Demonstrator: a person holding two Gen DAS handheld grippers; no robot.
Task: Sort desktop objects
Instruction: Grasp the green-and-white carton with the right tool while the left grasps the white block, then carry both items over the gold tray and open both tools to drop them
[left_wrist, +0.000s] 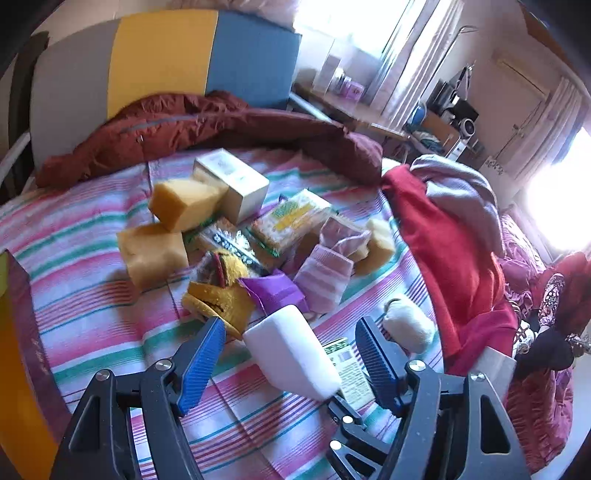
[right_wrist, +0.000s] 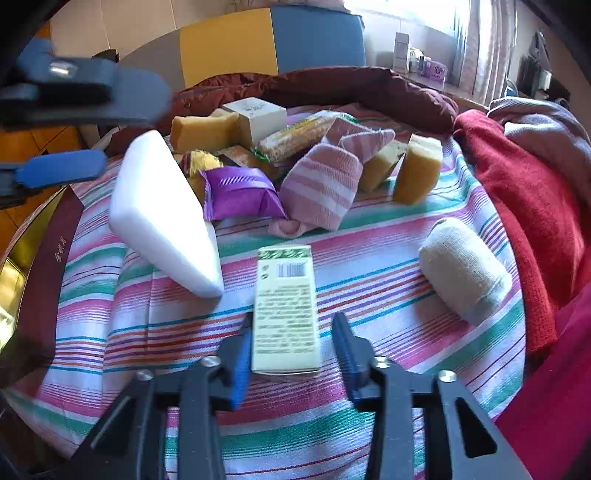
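Item, striped cloth (right_wrist: 369, 295): we find the sorting goods heaped at its far end — yellow sponges (left_wrist: 184, 203), snack packets, pink striped socks (right_wrist: 321, 184).

Left gripper (left_wrist: 291, 336): jaws wide, straddling the white foam block (left_wrist: 291, 354), pads apparently clear of it — likely lined up for a pick.

Right gripper (right_wrist: 291, 328): narrowed on the pale green carton (right_wrist: 286, 306); contact looks probable, though blur hides the pads.

Rolled cream sock (right_wrist: 465, 269): lying apart, right.
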